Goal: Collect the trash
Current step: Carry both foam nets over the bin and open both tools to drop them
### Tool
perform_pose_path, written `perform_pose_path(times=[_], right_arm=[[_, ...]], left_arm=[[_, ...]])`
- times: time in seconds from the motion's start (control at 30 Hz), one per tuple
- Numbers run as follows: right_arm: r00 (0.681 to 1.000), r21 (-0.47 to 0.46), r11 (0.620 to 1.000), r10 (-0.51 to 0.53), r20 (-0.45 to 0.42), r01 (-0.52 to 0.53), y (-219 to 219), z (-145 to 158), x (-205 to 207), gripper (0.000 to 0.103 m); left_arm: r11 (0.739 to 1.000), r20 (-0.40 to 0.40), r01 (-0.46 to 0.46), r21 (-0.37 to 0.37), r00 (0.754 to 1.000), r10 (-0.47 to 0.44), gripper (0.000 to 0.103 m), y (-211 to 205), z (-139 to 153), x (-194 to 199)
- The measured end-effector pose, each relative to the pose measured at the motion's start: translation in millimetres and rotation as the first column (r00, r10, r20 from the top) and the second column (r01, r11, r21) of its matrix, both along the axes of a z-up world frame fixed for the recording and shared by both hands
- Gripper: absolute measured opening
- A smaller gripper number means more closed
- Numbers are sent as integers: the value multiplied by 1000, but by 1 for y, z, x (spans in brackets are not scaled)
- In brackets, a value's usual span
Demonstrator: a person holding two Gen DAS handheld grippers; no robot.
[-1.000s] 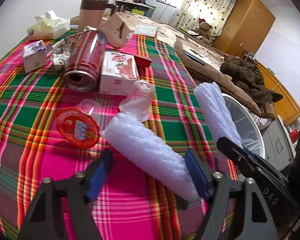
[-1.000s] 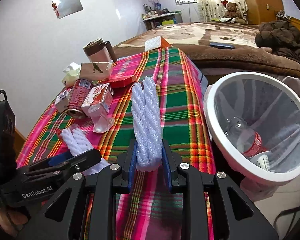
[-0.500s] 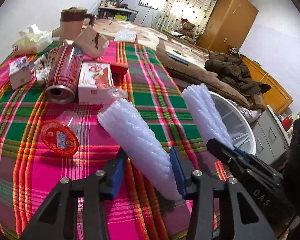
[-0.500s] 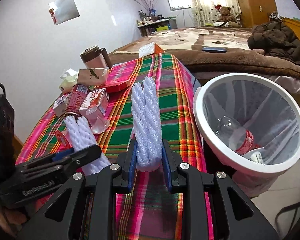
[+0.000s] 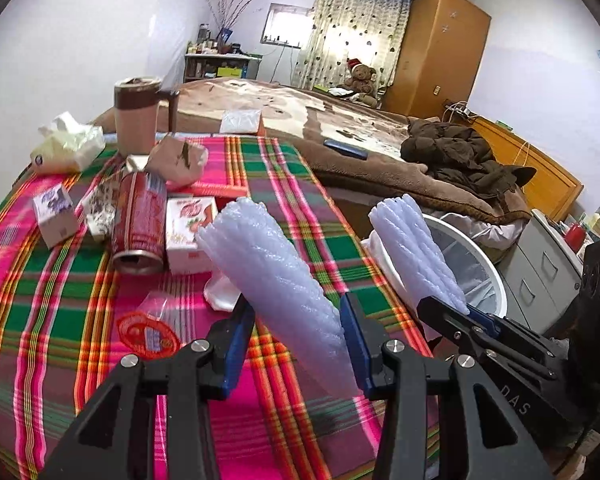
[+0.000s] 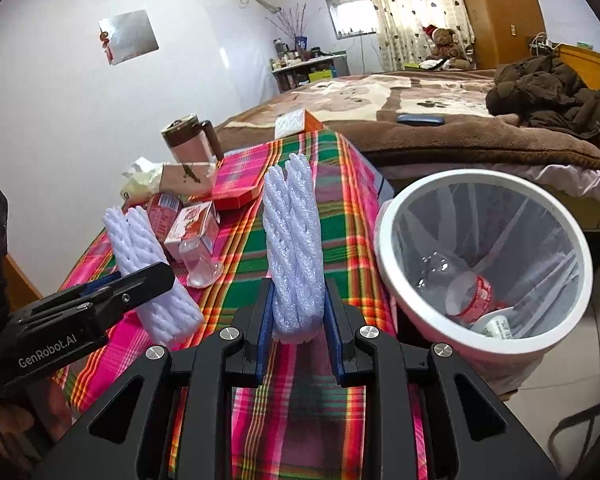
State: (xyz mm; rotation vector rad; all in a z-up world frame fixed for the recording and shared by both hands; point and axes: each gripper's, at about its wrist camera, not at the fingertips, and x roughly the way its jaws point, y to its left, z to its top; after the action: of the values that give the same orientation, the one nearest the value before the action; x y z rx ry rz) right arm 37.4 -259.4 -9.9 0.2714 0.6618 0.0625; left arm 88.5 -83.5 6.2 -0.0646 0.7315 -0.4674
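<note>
Plaid tablecloth (image 5: 320, 256) below, both foam sleeves are up off it: left gripper (image 5: 296, 344) pinches one foam net (image 5: 276, 280), right gripper (image 6: 296, 320) pinches another (image 6: 294, 248). Next, I reckon, swing to the white bin (image 6: 384, 248) at three o'clock; a plastic bottle (image 6: 464, 292) lies inside.

Each claw is black, with angular arms, silver round screws and blue pads: left claw (image 5: 296, 344), right claw (image 6: 298, 330). White "GenRobot.AI" lettering marks the left one.
</note>
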Motion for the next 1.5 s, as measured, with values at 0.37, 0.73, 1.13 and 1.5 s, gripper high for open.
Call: perform_pose_path(times=[0.37,0.73,1.13,1.5], right_arm=[[994,-25,995,-100,34,101,-36,16,-7,24],[970,-48,969,-241,28,242,-85,19,-9,24],[936,-84,936,-347,-66,341,-124,0,5,24],[917,-122,927,-370,-151,354,-142,-17,12,25]], left_arm=[[996,57,75,48,995,-77,46,-41,21,6],[976,74,203,78,975,-209,46,-105,25,17],[945,31,312,101,948,-316,46,-166,17,36],[932,-29,350,96,937,-349,56,-189,1,47]])
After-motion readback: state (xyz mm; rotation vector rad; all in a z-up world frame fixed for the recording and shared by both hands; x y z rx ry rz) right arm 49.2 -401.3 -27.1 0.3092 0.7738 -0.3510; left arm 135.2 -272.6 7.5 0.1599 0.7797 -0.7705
